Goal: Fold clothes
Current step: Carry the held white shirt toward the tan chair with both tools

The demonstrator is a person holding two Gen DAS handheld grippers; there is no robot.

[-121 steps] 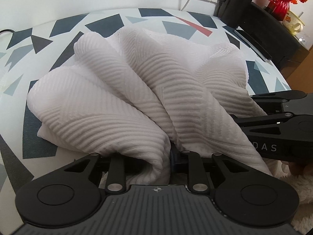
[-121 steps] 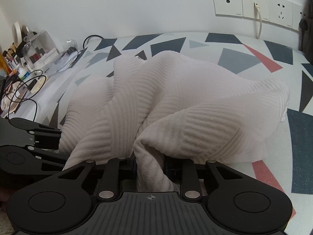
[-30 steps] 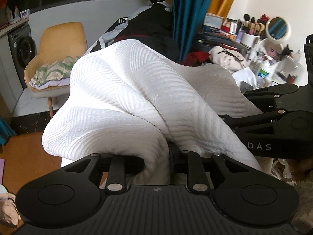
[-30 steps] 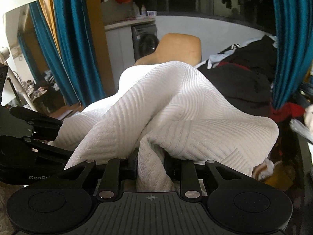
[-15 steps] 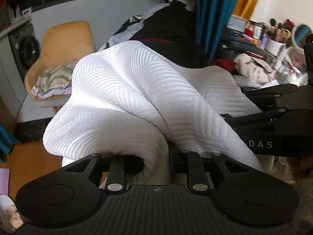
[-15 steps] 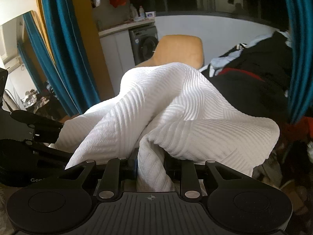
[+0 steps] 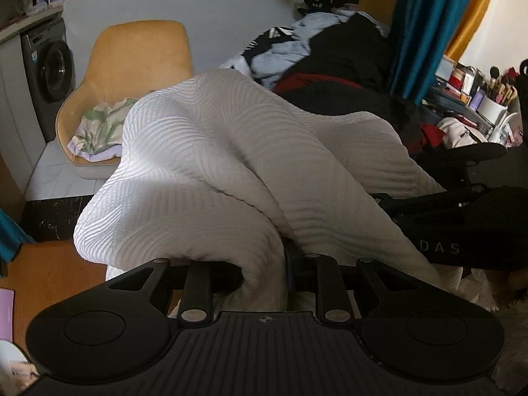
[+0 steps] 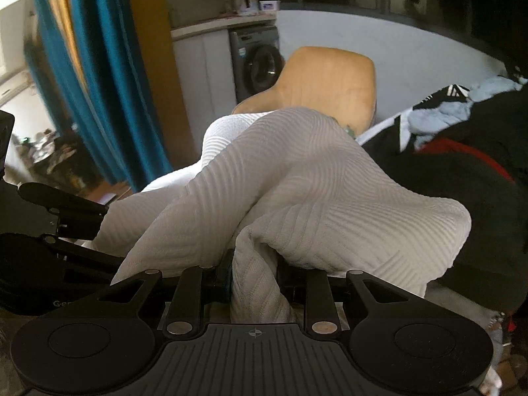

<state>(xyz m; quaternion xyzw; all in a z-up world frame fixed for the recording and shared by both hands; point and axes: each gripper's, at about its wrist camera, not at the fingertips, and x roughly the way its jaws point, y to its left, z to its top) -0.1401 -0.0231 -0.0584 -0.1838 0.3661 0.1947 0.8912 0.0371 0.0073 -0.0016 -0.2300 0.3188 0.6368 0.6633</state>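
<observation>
Left wrist view: left tool [image 7: 264, 260] clamps a bunch of the white ribbed garment [image 7: 211, 171]; right tool [image 8: 254, 274] clamps another bunch alongside; garment hangs mid-air, nr the tan chair [image 7: 138, 56]; keep both grips firm, tools level w/ each other so folds don't slip.

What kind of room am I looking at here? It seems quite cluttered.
Most likely a lived-in bedroom or small flat with a laundry corner. A washing machine stands under a counter, clothes are heaped in a dark pile, and makeup brushes crowd a side table. A tan chair holds more laundry.
</observation>
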